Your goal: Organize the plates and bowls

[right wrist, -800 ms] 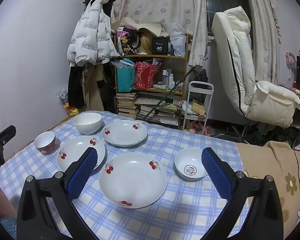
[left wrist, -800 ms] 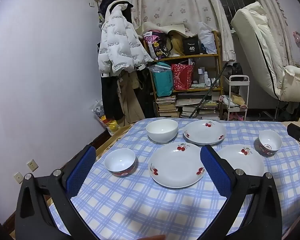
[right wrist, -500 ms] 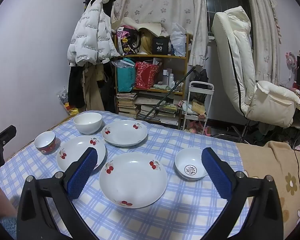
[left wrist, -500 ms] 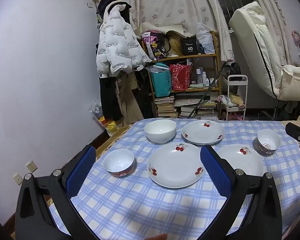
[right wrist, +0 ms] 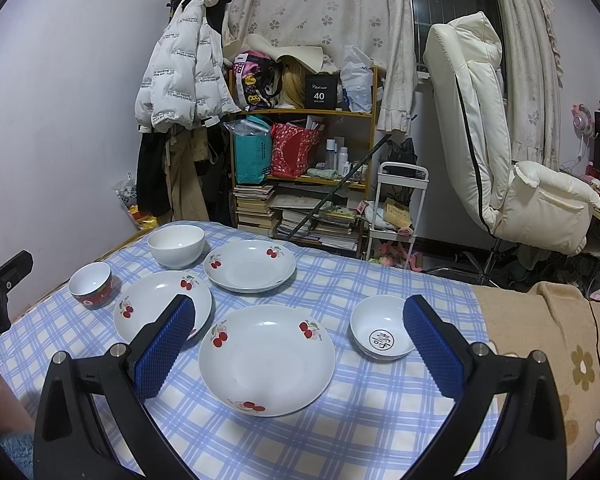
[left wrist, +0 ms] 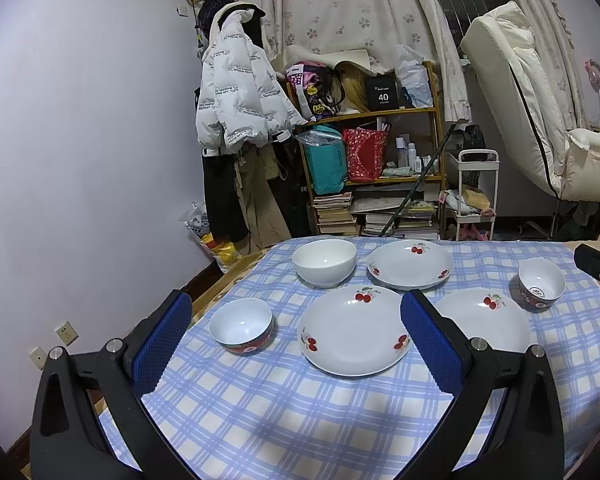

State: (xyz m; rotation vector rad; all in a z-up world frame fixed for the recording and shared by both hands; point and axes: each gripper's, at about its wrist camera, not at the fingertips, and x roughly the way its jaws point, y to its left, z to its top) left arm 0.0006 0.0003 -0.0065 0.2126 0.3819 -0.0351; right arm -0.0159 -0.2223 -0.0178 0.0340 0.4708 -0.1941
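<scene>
On blue checked cloth (right wrist: 340,280), cherry-printed white plates (right wrist: 266,362).

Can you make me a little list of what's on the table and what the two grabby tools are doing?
plates: three white cherry plates, one near, one left, one far
bowls: plain white bowl, red-sided bowl, small bowl with a round mark inside
stacking: none, every dish sits apart
table cover: blue checked cloth
left tool: open, holding nothing, above the cloth
right tool: open, holding nothing, the near plate between its fingers in view
</scene>
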